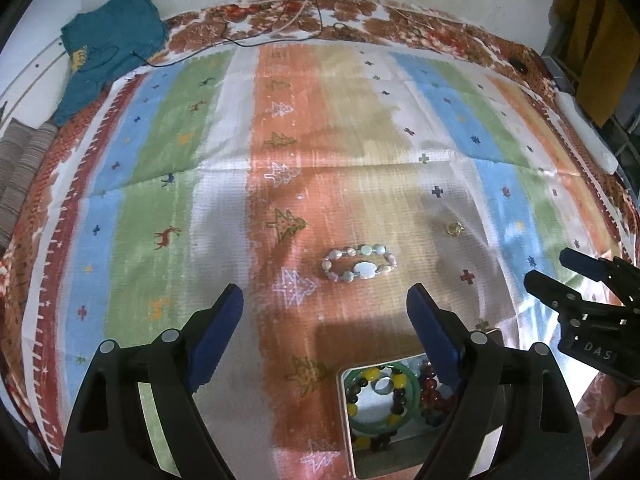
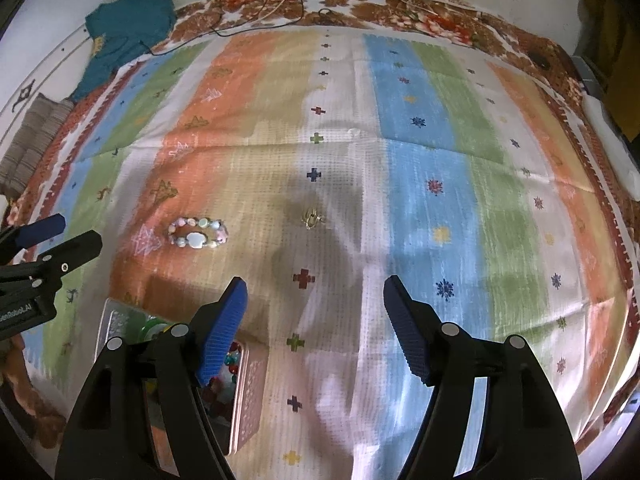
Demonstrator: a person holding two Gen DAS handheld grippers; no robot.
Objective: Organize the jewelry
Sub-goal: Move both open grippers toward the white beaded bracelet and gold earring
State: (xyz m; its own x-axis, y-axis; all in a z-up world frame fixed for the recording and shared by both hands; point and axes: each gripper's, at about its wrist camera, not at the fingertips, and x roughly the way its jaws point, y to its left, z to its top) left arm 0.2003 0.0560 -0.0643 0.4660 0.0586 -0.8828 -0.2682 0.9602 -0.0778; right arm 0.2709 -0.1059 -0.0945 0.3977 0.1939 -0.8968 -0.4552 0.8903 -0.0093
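Note:
A pastel bead bracelet (image 1: 358, 267) lies on the striped cloth just beyond my open, empty left gripper (image 1: 324, 308); the right wrist view shows it too (image 2: 198, 233). A small gold ring (image 1: 453, 227) lies to its right, straight ahead of my open, empty right gripper (image 2: 315, 298) in that view (image 2: 311, 217). A metal jewelry tin (image 1: 347, 420) holding a green bangle, yellow and dark beads sits under the left gripper's right finger; it also shows in the right wrist view (image 2: 248, 396). The right gripper (image 1: 560, 276) shows at the left view's right edge.
The striped cloth (image 1: 180, 200) covers a bed-like surface. A teal garment (image 1: 108, 48) and black cables (image 1: 280, 12) lie at the far edge. A white object (image 1: 584, 136) lies at the far right. The left gripper (image 2: 48, 240) shows at the right view's left edge.

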